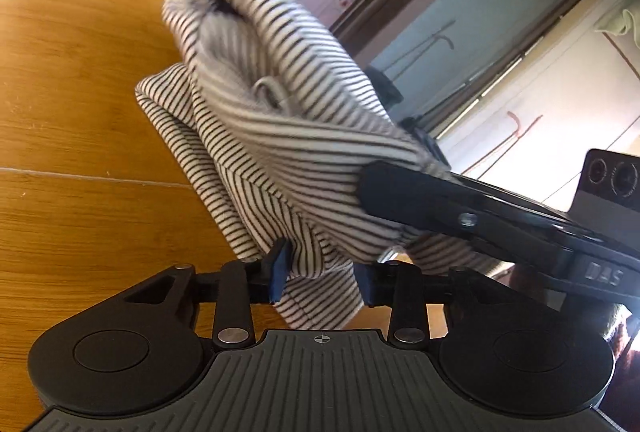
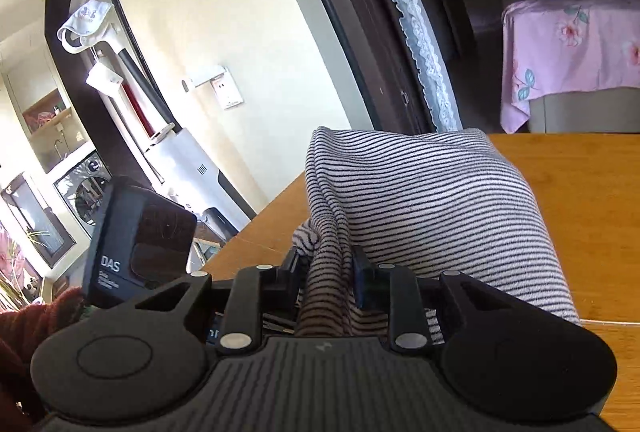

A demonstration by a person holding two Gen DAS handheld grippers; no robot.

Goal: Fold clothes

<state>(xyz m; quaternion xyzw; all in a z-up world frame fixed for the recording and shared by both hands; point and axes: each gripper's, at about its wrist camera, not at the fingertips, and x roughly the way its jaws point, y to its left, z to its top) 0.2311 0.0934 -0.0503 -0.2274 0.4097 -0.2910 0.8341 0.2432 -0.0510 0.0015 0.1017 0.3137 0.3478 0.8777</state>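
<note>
The left gripper [image 1: 322, 278] is pinching a hem of the striped garment [image 1: 256, 120] between its blue pads [image 1: 280, 266], the jaws closed down on a bunched strip of cloth that is hanging through them. The right gripper [image 2: 330, 282] is clamping another gathered edge of the same garment [image 2: 420, 200], its fingers pressed together on a thick rope of fabric. In the left view the right gripper [image 1: 404, 192] is reaching in from the right and biting the cloth just above and beside the left one, so the two holds are sitting close together. That closeness suggests two edges are being brought to meet, as in carrying one half of the garment over the other.

Beyond the grippers the garment is rising in a puffed hump, partly lifted and partly resting on the wooden table [image 1: 80, 92], near its far edge. Lifting it this way is probably keeping the layers from dragging. Part of the cloth is blurred in the left view. Farther off, a pink floral cloth [image 2: 568, 48] is draping over furniture behind the table.
</note>
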